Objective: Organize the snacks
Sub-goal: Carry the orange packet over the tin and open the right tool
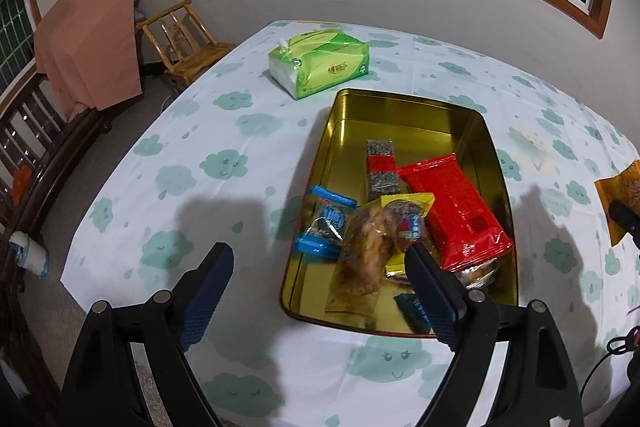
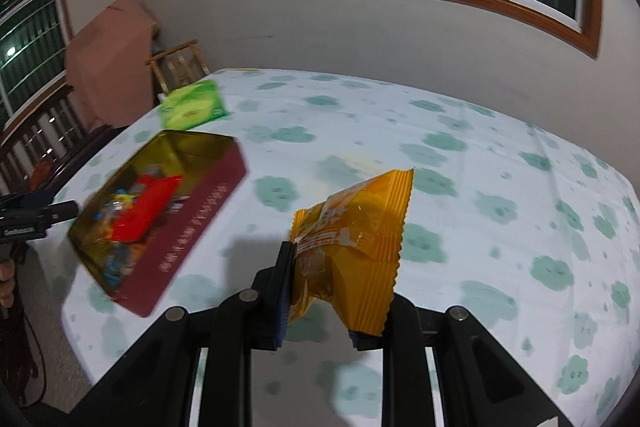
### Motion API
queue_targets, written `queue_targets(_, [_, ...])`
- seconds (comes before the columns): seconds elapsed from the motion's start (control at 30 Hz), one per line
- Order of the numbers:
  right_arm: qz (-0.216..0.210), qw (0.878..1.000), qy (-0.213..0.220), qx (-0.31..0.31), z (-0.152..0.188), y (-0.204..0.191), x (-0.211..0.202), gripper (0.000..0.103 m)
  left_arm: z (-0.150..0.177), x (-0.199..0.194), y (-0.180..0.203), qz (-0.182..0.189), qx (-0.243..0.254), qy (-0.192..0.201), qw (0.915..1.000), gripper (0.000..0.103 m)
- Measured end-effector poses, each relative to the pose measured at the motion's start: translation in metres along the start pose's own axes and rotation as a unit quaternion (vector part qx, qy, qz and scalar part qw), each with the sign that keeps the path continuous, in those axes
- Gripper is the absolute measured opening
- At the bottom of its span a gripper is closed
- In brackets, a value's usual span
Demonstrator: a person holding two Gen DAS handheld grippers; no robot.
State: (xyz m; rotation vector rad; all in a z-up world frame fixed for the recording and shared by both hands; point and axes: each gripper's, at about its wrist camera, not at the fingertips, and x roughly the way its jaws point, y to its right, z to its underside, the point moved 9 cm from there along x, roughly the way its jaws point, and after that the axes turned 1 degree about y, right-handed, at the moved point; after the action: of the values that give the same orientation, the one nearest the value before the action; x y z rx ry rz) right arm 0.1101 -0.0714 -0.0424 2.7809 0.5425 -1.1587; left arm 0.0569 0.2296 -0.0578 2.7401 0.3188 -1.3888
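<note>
1. Snack packet, orange-yellow and crinkle-edged (image 2: 352, 247), is clamped between the jaws of the right gripper (image 2: 320, 291), lifted clear of the cloud-print tablecloth (image 2: 500, 167) and pointing steeply down toward it.
2. Risk, as I judge it: the pinch sits on one lower edge of the packet, so the bag hangs loosely off to one side and could swing or slip out on the way across to the tin, or catch on the tin's rim.
3. Off to that gripper's left lies the gold-lined snack tin (image 2: 224, 187), dark red outside, well apart from the packet.
4. Left gripper (image 1: 320, 267) stands wide apart and grasps nothing, angled down over the near end of the tin; one finger hangs over the cloth, the other over the snacks.
5. Beyond its fingers lie a red bag (image 1: 452, 203), a blue-wrapped biscuit (image 1: 328, 223) and clear-wrapped pieces; a clumsy drop could crowd or spill them.
6. Farther off sits a green tissue pack (image 1: 320, 63).
</note>
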Motion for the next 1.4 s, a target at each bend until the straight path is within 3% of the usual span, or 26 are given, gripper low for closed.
queue_targets(0.3, [-0.052,0.998,-0.007,-0.04,-0.01,-0.074,0.008,0.022,0.005,-0.005,-0.028,-0.016,-0.015,0.004,0.9998,0.086])
queue_targets(0.8, [-0.104,0.991,-0.025,-0.084,-0.025,-0.151,0.03,0.022,0.018,-0.012,-0.079,-0.046,-0.04,0.005,0.9981,0.087])
queue_targets(1.4, [-0.121,0.985,-0.05,-0.108,-0.025,-0.2,0.068,0.022,0.03,-0.01,-0.098,-0.053,-0.05,-0.002,0.9973,0.087])
